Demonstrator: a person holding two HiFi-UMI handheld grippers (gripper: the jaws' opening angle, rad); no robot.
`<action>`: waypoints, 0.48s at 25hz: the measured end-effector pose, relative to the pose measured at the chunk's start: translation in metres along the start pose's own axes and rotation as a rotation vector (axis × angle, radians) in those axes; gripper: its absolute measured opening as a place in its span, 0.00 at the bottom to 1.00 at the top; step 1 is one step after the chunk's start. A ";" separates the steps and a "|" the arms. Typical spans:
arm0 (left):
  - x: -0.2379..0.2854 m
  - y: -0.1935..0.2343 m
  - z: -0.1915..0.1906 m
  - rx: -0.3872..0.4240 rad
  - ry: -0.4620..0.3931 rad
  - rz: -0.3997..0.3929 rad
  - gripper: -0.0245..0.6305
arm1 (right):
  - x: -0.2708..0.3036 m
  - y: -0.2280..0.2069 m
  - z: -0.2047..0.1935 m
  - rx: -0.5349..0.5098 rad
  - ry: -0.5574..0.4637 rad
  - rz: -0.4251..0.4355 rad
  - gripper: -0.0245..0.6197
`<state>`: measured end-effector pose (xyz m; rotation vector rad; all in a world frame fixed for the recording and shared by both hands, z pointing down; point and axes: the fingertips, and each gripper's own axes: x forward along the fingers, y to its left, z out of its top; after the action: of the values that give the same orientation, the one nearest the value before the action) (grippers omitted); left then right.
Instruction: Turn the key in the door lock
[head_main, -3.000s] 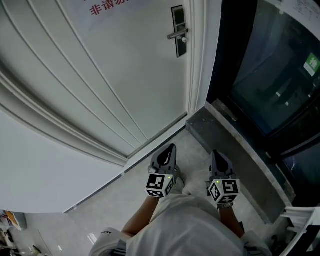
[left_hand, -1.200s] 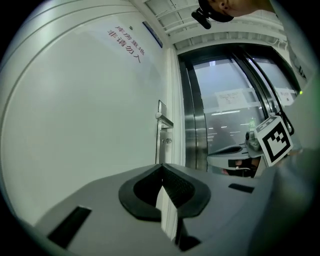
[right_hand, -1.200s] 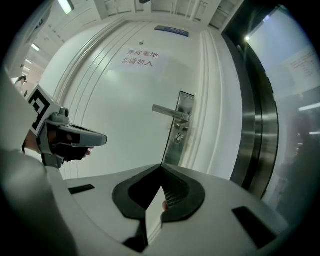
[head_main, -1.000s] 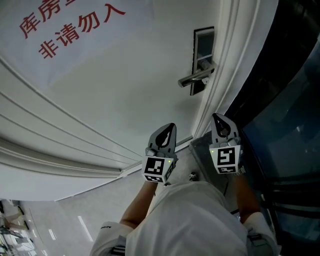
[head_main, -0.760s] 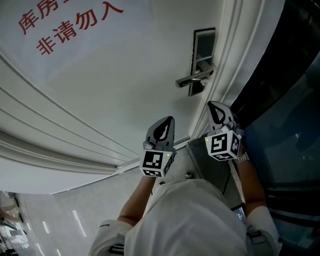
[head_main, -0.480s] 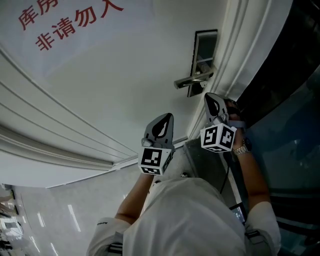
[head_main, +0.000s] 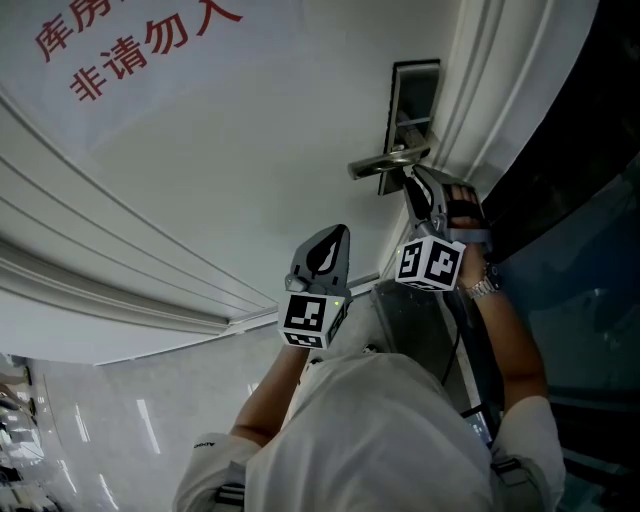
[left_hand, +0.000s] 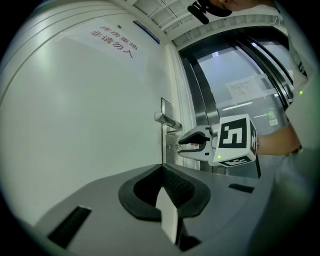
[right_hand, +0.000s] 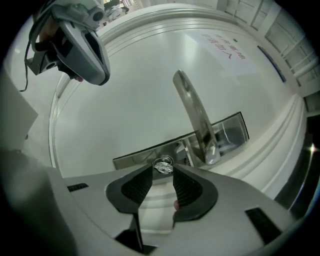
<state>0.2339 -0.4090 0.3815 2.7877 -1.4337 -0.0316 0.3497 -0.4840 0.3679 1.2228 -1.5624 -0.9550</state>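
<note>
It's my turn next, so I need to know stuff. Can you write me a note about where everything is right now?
Left tongs: shut, empty, short of the white door.
Right tongs: open, jaws have just been opening; tips at the small silver key, pads not pressing it.
Key: sticks out of the metal lock plate, below the silver lever handle.
Done: right tongs brought up to the key.
Left: close on the key, then turn it.

Red lettering (head_main: 125, 62) cut off at top edge; key (right_hand: 162, 166) tiny, blurred.
</note>
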 end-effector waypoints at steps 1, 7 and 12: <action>0.000 0.000 0.000 0.001 0.001 0.002 0.05 | 0.002 0.000 0.000 -0.010 0.000 -0.001 0.20; -0.002 0.000 -0.002 0.010 0.012 0.014 0.05 | 0.010 -0.004 -0.003 -0.021 -0.007 -0.021 0.20; -0.005 0.003 -0.005 0.010 0.023 0.025 0.05 | 0.011 -0.004 -0.002 0.061 -0.020 -0.040 0.20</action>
<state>0.2290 -0.4070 0.3871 2.7685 -1.4676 0.0080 0.3515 -0.4958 0.3663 1.2951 -1.5979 -0.9543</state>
